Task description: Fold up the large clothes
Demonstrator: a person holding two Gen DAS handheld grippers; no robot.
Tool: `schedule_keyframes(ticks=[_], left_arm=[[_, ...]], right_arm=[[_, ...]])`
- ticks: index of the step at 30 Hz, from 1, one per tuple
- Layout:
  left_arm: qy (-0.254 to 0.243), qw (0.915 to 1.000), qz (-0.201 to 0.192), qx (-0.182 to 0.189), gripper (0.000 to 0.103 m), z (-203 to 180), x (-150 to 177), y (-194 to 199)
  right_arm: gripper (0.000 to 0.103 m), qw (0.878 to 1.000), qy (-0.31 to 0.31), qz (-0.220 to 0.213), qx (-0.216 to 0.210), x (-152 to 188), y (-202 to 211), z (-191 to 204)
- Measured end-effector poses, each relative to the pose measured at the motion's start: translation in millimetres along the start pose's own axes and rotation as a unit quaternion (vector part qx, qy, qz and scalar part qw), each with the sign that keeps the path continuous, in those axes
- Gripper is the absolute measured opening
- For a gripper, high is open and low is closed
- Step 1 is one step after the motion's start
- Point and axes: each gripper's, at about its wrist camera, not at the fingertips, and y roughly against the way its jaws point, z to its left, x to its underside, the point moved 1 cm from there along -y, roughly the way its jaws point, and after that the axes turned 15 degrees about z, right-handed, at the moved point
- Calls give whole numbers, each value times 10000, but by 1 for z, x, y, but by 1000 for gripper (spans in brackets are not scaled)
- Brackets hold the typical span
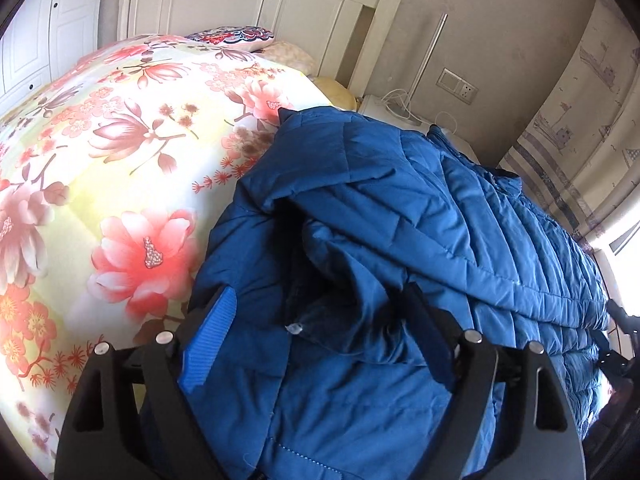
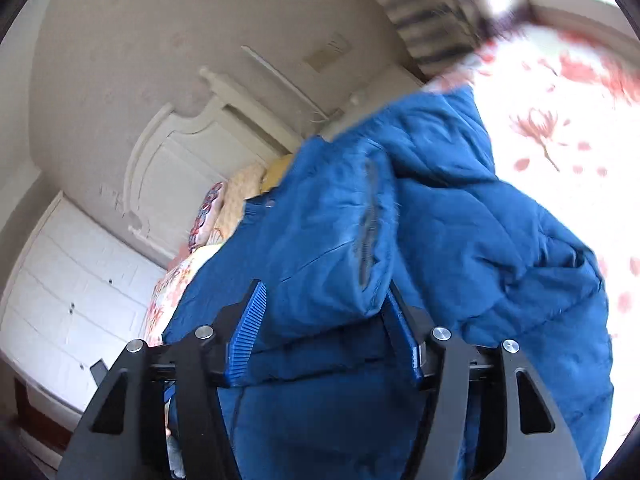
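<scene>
Bunched blue jacket (image 1: 400, 220) fabric is filling both spread grippers as it is lying across the floral quilt (image 1: 100, 160) on the bed. I am keeping my left gripper (image 1: 320, 312) and right gripper (image 2: 324, 308) wide, jaws straddling folds; I should be pinching only one edge layer. No readable labels are showing.
</scene>
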Motion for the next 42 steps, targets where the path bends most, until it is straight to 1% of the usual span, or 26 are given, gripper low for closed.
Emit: schedule_keyframes(ticks=[3,4,5,7,8,12,16,17,18,19,20,22,23,25,26,28,30,31,32,34,35,36,37,38,39,42], left_arm=[[1,10000,-3,3,84,0,0,0],[3,10000,-1,6,84,0,0,0],[7,10000,0,10,84,0,0,0],[16,10000,4,33,85,0,0,0],[20,10000,0,47,85,1,0,1],[10,10000,3,51,85,1,0,0],[8,10000,2,64,85,1,-1,1],[9,10000,-2,67,85,1,0,1],[11,10000,-4,72,85,1,0,1],[15,10000,-7,83,85,2,0,1],[18,10000,-9,92,85,2,0,2],[16,10000,-6,90,85,2,-1,1],[11,10000,-7,83,85,2,-1,1],[-8,10000,-10,58,86,2,-1,1],[-6,10000,-10,61,86,2,-1,1],[1,10000,-13,77,86,2,-1,1],[7,10000,-26,96,86,3,-1,2],[30,9999,-62,137,86,4,-1,3],[72,9997,-122,180,86,6,0,6],[289,9983,-480,155,82,13,4,22],[444,9949,-903,39,81,16,7,40],[475,9925,-1126,62,81,16,7,51],[450,9890,-1395,205,81,11,5,68],[329,9876,-1492,352,82,1,0,80],[182,9881,-1466,418,84,-8,-5,86],[-536,9929,-980,413,89,-55,-31,81]], right_arm=[[59,9999,-31,16,-95,-3,-6,3],[52,10000,48,40,-40,-4,-9,7],[32,9999,107,48,29,-3,-9,9],[22,9995,291,-76,37,2,1,19],[21,9989,419,-193,52,5,9,25],[20,9963,712,-431,204,25,31,43],[21,9969,472,-17,626,24,11,23],[28,9976,375,45,587,24,8,15],[31,9983,219,90,524,24,9,10],[40,9985,139,64,531,24,13,10],[41,9974,213,-141,676,25,24,17],[41,9887,595,-676,1197,33,43,37],[41,9757,1050,-1050,1614,38,53,58],[41,9615,1686,-1147,1842,42,53,84],[41,9527,2051,-1012,2002,44,44,98],[41,9413,2449,-692,2216,43,23,107],[41,9244,2557,-223,2822,37,-11,98],[41,9201,2521,38,2997,34,-26,88],[42,9194,2511,183,3021,33,-38,78],[42,9244,2450,149,2920,33,-39,72],[42,9246,2447,140,2916,33,-38,73],[42,9238,2463,136,2928,34,-39,72],[42,9237,2463,148,2932,34,-40,72],[42,9241,2458,156,2924,34,-40,72],[42,9248,2451,160,2906,33,-40,70],[42,9272,2433,161,2843,34,-39,70]])
